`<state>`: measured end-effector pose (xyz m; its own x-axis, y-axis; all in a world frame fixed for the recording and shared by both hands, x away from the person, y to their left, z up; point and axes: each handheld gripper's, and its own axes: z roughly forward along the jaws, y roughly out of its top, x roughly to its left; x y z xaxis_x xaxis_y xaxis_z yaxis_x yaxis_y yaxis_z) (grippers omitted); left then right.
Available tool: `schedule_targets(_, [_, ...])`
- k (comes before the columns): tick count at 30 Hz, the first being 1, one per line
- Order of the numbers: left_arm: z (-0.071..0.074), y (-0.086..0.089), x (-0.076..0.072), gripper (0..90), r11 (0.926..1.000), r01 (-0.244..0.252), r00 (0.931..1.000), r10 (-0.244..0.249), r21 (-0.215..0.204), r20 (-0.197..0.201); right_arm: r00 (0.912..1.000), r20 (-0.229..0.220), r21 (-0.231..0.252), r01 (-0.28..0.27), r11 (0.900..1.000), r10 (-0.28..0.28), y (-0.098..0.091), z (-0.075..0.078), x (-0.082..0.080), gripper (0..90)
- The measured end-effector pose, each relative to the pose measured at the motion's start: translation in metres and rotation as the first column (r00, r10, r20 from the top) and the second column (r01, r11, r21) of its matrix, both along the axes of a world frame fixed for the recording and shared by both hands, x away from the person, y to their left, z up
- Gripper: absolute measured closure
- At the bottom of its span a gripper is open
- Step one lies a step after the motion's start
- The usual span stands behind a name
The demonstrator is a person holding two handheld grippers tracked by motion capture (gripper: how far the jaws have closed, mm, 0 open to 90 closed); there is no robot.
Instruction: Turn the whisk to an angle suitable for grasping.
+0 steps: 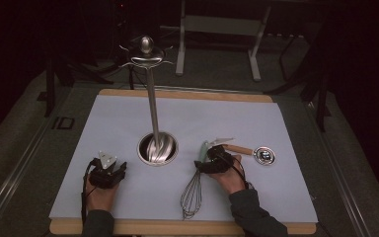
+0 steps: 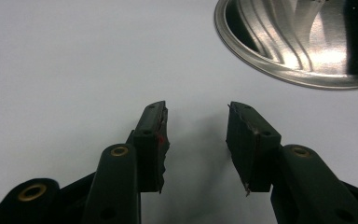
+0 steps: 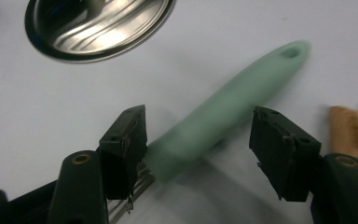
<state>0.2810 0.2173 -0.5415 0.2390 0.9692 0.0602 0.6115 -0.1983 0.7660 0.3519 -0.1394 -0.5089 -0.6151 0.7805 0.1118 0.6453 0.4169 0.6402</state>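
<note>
High view: the whisk (image 1: 195, 183) lies right of centre in the lower half of the frame, its wire head toward the bottom edge and its pale green handle (image 1: 205, 148) pointing up the frame. The right gripper (image 1: 212, 160) sits over that handle; the left gripper (image 1: 109, 170), at lower left, is well apart from it.

Left gripper view: its jaws stand apart over bare white mat (image 2: 74, 60), with the steel base (image 2: 298, 46) at upper right.

Right gripper view: its jaws are spread wide, with the handle (image 3: 228, 109) running diagonally between them from lower left to upper right. The left jaw lies just beside it; the right jaw is clear of it. A wooden handle (image 3: 349, 133) lies at the right edge.
</note>
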Motion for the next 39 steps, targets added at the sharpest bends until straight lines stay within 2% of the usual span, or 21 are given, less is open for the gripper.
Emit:
schedule_targets(4, [0.000, 0.000, 0.000, 58.0, 1.0000, 0.001, 1.0000, -0.001, 0.000, 0.000, 0.9990, -0.044, -0.005, 0.001, 1.0000, -0.001, 0.003, -0.007, 0.001, 34.3])
schedule_targets(11, [0.000, 0.000, 0.000, 57.9, 1.0000, 0.001, 1.0000, -0.001, 0.004, 0.000, 0.9964, -0.083, -0.014, 0.013, 0.9998, -0.015, 0.004, -0.008, 0.004, 34.5])
schedule_targets(18, [0.000, -0.001, 0.000, 57.6, 1.0000, 0.000, 1.0000, 0.000, 0.005, 0.000, 0.9963, -0.084, -0.035, 0.019, 0.9992, -0.022, 0.007, -0.010, 0.003, 34.6])
schedule_targets(19, [0.000, -0.001, 0.000, 57.4, 1.0000, 0.001, 1.0000, -0.001, 0.005, 0.000, 0.9963, -0.085, -0.062, 0.005, 0.9981, -0.010, 0.009, -0.009, 0.004, 36.5])
schedule_targets(26, [0.000, -0.001, 0.000, 57.1, 1.0000, 0.001, 1.0000, -0.001, 0.004, 0.001, 0.9953, -0.096, -0.074, -0.021, 0.9970, 0.014, 0.005, -0.007, 0.008, 46.3])
schedule_targets(33, [0.000, -0.001, 0.000, 57.0, 1.0000, 0.001, 1.0000, -0.001, 0.005, 0.000, 0.9935, -0.103, -0.117, -0.060, 0.9913, 0.048, -0.002, -0.004, 0.010, 57.4])
schedule_targets(37, [0.000, -0.001, 0.000, 57.0, 1.0000, 0.001, 1.0000, -0.001, 0.007, -0.001, 0.9931, -0.109, -0.116, -0.056, 0.9916, 0.044, -0.006, -0.003, 0.012, 61.5])
schedule_targets(39, [0.000, -0.001, 0.000, 56.9, 1.0000, 0.001, 1.0000, -0.001, 0.009, -0.002, 0.9915, -0.125, -0.089, -0.046, 0.9950, 0.034, -0.008, -0.002, 0.014, 61.9])
